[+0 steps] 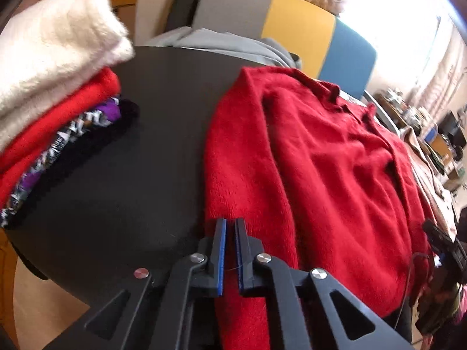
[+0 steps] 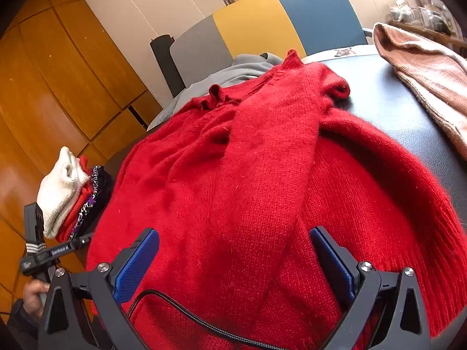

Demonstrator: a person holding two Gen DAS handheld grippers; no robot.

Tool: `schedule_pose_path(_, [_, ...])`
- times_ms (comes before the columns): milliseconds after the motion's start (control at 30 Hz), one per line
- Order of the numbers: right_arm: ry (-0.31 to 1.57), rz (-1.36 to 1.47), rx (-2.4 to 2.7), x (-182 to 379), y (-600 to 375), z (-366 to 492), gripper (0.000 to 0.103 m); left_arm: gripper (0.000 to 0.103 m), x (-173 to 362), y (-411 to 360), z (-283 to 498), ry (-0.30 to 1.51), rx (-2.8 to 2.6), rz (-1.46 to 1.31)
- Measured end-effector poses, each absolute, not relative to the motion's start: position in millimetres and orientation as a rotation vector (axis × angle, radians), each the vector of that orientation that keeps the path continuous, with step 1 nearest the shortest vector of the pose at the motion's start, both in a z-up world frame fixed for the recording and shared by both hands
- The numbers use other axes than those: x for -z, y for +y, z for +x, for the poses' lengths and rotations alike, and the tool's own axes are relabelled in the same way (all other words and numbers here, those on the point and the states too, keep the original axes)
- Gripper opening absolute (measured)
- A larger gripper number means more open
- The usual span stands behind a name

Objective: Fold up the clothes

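Black round table (image 1: 131, 160) | red knit sweater (image 2: 233, 189) lay spread across it, one sleeve folded over | left gripper (image 1: 230, 221) nearly pressed together above hem | right gripper (image 2: 233, 250) spread wide | folded stack (image 1: 52, 87) beside.

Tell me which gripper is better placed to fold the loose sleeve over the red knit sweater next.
Right, probably. The right gripper is wide open over the red knit sweater, with the unfolded ribbed sleeve lying on its side. The left gripper is nearly shut at the opposite edge, by the folded clothes stack.
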State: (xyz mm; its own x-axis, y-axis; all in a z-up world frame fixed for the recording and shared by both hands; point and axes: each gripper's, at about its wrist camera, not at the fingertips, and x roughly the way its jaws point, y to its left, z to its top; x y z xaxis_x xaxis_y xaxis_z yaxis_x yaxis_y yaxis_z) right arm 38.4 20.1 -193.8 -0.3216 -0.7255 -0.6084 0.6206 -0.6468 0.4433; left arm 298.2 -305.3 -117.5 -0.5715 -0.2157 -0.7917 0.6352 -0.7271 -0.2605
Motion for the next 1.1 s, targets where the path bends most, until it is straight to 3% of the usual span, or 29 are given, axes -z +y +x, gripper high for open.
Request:
schedule_pose_path(67, [-0.156, 1.017, 2.040, 194, 20, 40, 0.103, 0.012, 116, -312, 305, 0.805, 2.291, 1.020])
schedule_pose_path(100, [-0.153, 1.015, 2.041, 194, 19, 40, 0.103, 0.026, 115, -313, 309, 0.816, 2.286, 1.002])
schedule_pose_path(433, [-0.094, 0.947, 2.072, 197, 15, 50, 0.103, 0.043, 121, -299, 317, 0.745, 2.273, 1.017])
schedule_pose_path(767, [-0.058, 0.944, 2.085, 198, 14, 53, 0.103, 0.047, 122, -290, 296, 0.583, 2.263, 1.097])
schedule_pose_path(967, [-0.045, 0.967, 2.084, 197, 12, 51, 0.103, 0.047, 121, -310, 279, 0.687, 2.225, 1.173])
schedule_pose_path(1067, [-0.054, 0.970, 2.079, 197, 13, 51, 0.103, 0.041, 121, -312, 277, 0.696, 2.220, 1.187])
schedule_pose_path(1100, [-0.049, 0.968, 2.079, 197, 13, 51, 0.103, 0.033, 120, -311, 276, 0.685, 2.228, 1.190])
